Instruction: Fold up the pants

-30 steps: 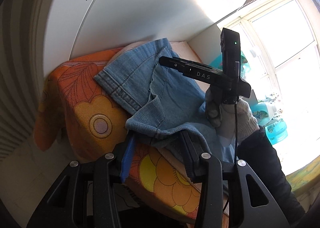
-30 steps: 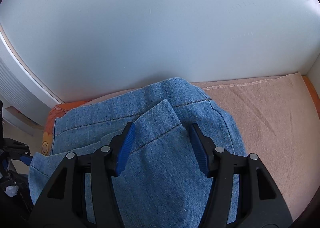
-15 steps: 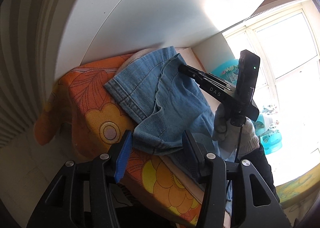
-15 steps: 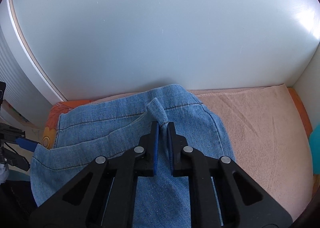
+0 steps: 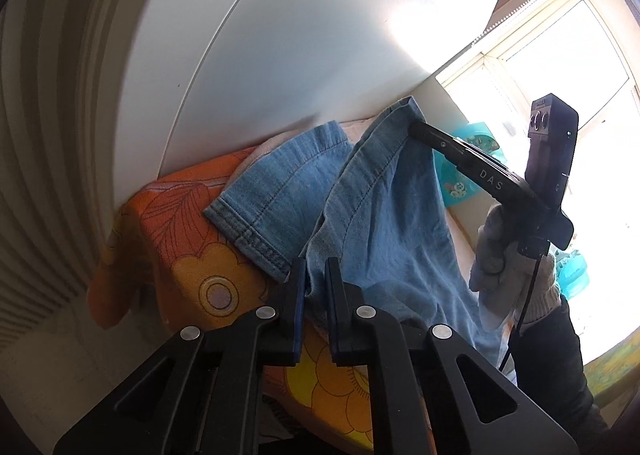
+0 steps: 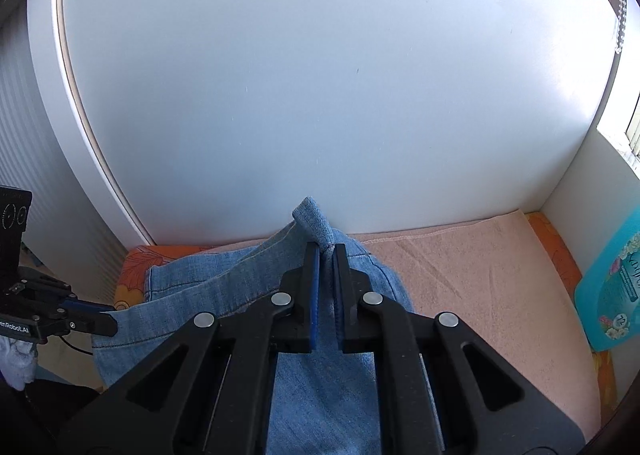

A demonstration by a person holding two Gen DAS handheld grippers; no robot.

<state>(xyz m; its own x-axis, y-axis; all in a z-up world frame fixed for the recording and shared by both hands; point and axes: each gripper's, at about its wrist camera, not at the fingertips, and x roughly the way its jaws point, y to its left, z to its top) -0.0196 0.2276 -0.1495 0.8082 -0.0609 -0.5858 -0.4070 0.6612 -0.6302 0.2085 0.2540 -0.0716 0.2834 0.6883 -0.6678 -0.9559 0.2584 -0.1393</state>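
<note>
Light blue denim pants point(image 5: 380, 215) lie partly folded on a bed, over a pink towel point(image 6: 480, 279) and an orange flowered cover point(image 5: 184, 239). My left gripper point(image 5: 316, 275) is shut on the near edge of the pants. My right gripper point(image 6: 326, 255) is shut on the far edge and holds it raised off the bed; it also shows in the left wrist view point(image 5: 416, 127), pinching the lifted fabric. The left gripper shows at the left of the right wrist view point(image 6: 108, 321). A lower layer with a stitched hem point(image 5: 256, 243) stays flat.
A white wall point(image 6: 320, 95) stands close behind the bed. A bright window point(image 5: 560, 67) is to the right. A turquoise container point(image 6: 612, 295) stands at the bed's right end. A ribbed white panel point(image 5: 48, 135) is at the left.
Both grippers went from open to shut on the denim, the right one first. The pinched edges have been lifted off the bed, the right one higher.
</note>
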